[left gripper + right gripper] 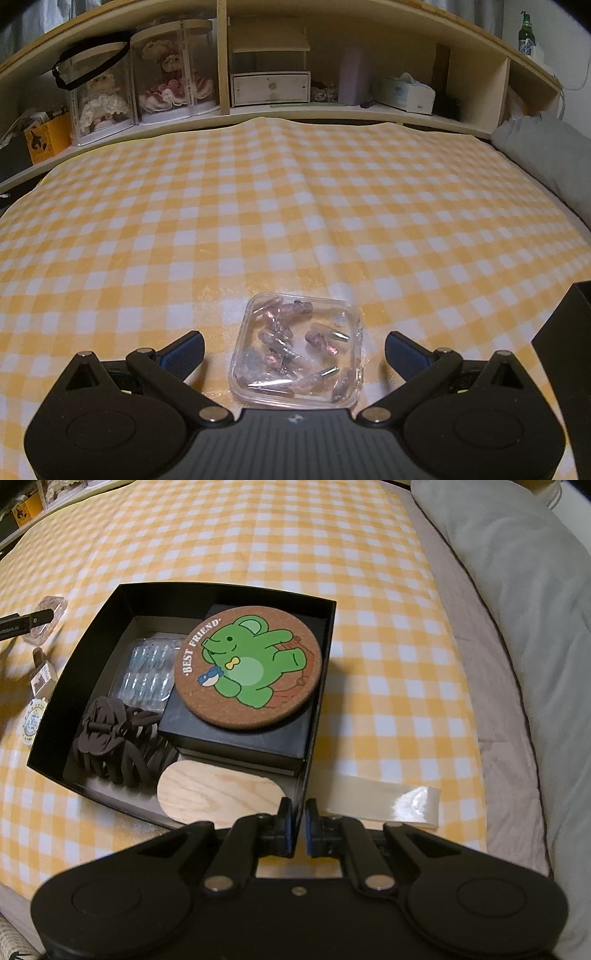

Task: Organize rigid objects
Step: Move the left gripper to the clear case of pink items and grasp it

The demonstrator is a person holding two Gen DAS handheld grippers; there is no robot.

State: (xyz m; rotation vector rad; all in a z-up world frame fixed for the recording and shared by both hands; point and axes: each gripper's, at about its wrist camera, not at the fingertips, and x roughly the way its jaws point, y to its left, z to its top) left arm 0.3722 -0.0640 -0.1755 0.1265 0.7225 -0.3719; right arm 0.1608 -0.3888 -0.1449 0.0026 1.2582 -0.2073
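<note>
Left wrist view: left gripper [294, 349] spread wide, clear case [295, 349] of small pieces lying flat on checked cloth [295, 206] between the fingers, untouched.
Right wrist view: right gripper [300, 812] pinched on near wall of black box [317, 709]; case far left, nearer left hand.

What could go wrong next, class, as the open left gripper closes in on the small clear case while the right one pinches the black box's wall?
1. The clear case lies on soft checked cloth; the left gripper fingers could tilt it or squeeze it out.
2. The right gripper grips only the thin wall of the black box; a tug could tip it.
3. The cork coaster rests loose on an inner box and might slide.
</note>
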